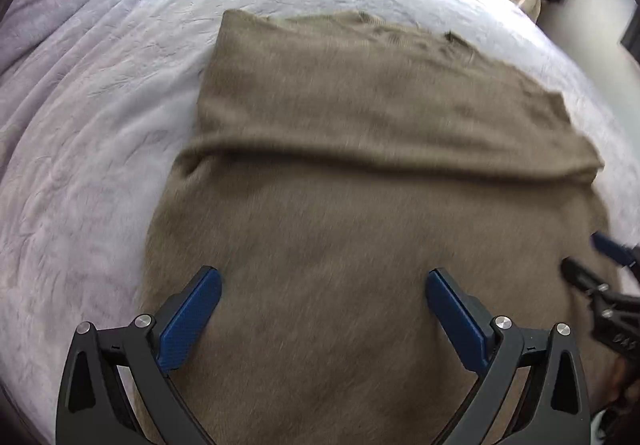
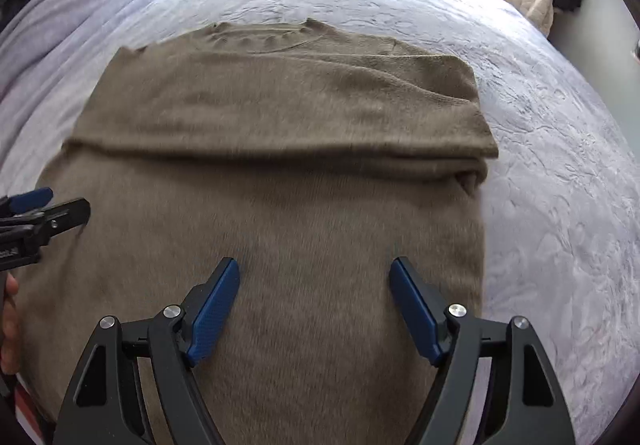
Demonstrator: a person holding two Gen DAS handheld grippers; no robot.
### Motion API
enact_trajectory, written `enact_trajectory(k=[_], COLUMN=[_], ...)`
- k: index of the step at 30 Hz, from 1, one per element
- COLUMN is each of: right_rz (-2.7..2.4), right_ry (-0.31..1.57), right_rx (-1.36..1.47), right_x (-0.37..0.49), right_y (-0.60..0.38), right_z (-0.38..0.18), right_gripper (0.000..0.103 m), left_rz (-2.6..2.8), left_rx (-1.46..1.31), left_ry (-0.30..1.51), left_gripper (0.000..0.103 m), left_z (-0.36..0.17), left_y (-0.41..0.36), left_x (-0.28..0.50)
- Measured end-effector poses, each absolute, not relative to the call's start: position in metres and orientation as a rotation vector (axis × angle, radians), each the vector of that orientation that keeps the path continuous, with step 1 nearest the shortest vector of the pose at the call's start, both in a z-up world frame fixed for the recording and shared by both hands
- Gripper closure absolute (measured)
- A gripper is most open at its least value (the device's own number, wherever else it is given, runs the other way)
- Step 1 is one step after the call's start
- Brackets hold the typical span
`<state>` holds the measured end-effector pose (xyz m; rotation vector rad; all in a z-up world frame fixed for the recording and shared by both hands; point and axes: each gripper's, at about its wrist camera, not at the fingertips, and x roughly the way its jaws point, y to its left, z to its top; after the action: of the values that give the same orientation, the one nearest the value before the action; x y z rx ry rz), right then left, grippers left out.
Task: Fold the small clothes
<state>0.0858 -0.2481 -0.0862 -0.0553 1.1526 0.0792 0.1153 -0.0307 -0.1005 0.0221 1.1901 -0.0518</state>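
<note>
I'm hovering both wide-open grippers, left point(image 1: 323, 299) and right point(image 2: 315, 287), over the brown sweater's point(image 2: 280, 125) near half, its fold running crosswise just ahead.

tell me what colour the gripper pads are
Blue pads, on black arms; clearest in the right wrist view.

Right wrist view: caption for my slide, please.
Open right claw above a brown sweater on a bed.

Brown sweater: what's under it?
The brown sweater lies on the lavender blanket that covers the bed; the blanket shows all round its edges. A folded band lies across the sweater's middle. Anything beneath the knit is hidden.
</note>
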Motion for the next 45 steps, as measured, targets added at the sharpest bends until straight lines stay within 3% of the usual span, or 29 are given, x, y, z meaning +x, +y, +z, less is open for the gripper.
enact_trajectory(k=[41,45], right_rz=[0.190,0.236], right_ry=[1.062,1.079], right_rx=[-0.199,-0.256], right_x=[-0.102,-0.120], right_y=[-0.254,-0.254], right_z=[-0.074,-0.075], right_gripper=[0.022,0.022], left_rz=[-0.004,-0.030], left_rx=[0.086,0.111], left_ry=[1.101,1.163], left_gripper=[0.000,0.000], left_z=[-0.072,-0.084], left_y=[-0.027,-0.024], left_x=[-0.051,-0.074])
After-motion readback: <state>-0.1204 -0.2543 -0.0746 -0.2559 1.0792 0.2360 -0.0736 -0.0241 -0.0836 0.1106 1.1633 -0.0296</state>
